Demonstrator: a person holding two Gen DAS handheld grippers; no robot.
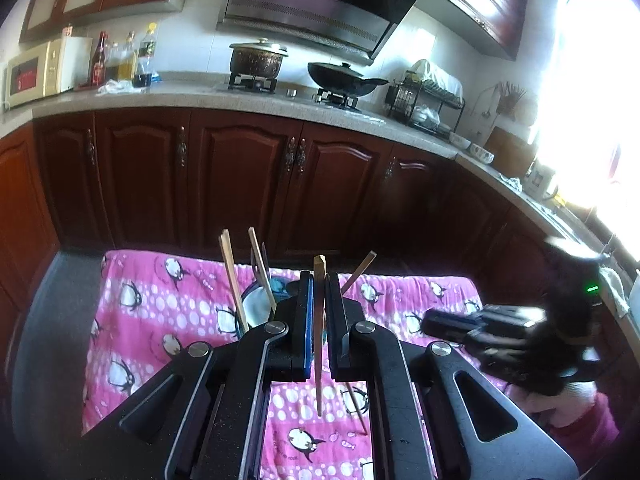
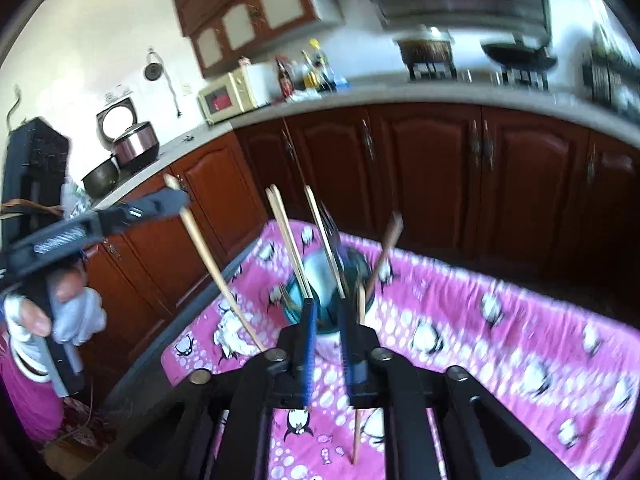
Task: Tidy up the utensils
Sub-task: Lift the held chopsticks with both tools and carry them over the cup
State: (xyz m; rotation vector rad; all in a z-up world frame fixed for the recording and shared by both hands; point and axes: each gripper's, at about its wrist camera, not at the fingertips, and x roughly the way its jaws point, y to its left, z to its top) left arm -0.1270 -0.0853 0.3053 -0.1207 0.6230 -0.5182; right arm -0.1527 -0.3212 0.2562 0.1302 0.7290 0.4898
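Between the left gripper's (image 1: 319,280) pads sits a wooden chopstick (image 1: 319,336), clamped near its upper end, long axis upright, lower tip hanging free above the pink penguin cloth (image 1: 168,312); jaws nearly closed on it

Target looks to be the utensil holder (image 2: 320,292), a teal cup on the cloth, just beyond the left fingers and slightly left of them in the left wrist view. Already standing in it: more chopsticks (image 2: 286,236), and what looks like a fork (image 2: 330,220), blurred

Right gripper (image 2: 328,312) sits directly in front of the holder, jaws a small way apart. A second thin chopstick (image 2: 358,376) runs upright beside its right finger; blur hides whether the pads press it, can't tell if it's held or already loose

Key relation: held stick is vertical, holder mouth lies ahead and below its tip. My read: the left hand needs to carry it forward over the rim, then lower; the upright axis already suits a straight drop. Risk: tip snagging on leaning sticks already inside

Behind: dark wood kitchen cabinets (image 1: 240,176), far from the work
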